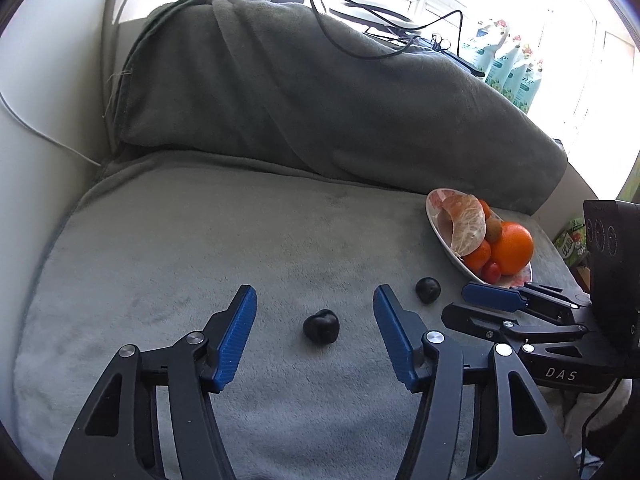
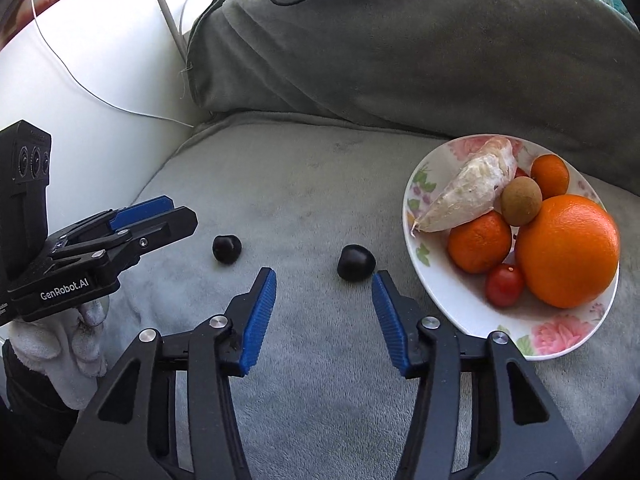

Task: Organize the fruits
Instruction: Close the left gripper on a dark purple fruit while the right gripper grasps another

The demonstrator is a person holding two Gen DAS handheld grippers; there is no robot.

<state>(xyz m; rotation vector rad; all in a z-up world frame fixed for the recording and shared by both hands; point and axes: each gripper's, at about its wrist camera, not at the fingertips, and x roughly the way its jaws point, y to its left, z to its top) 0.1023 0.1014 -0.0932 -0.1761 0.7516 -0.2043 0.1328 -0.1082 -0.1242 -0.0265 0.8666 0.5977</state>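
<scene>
Two dark cherries lie loose on the grey-blanketed sofa seat beside a floral plate already holding an orange, mandarins and a cherry tomato. The left gripper hangs with fingers open around the left cherry, not touching; the right gripper, also open, points at the right cherry just ahead of its fingertips. Pickup appears to be the step in hand; each must settle lower, close gently, then carry its fruit to the plate
</scene>
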